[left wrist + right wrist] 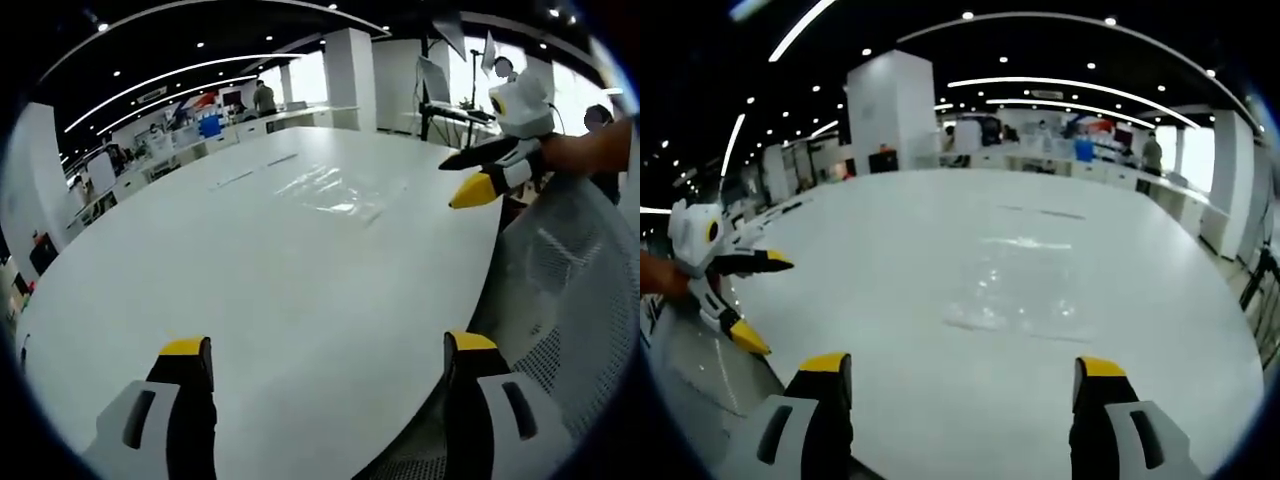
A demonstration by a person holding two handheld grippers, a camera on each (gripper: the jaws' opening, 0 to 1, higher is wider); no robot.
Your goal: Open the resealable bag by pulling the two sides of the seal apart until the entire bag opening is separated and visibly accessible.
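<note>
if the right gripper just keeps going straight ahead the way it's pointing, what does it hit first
Probably the clear resealable bag lying flat on the white table. The right gripper is open and empty; depth is uncertain.

Clear glossy plastic bag [335, 190], smooth white table [280, 290]

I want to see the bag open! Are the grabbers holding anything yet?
No. Both the left gripper and right gripper are open and empty; the clear resealable plastic bag lies untouched on the white table.

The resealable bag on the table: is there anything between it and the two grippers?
Nothing visible stands in the way. The clear resealable bag lies flat on the white table, with bare tabletop between it and the open right gripper and the open left gripper.
</note>
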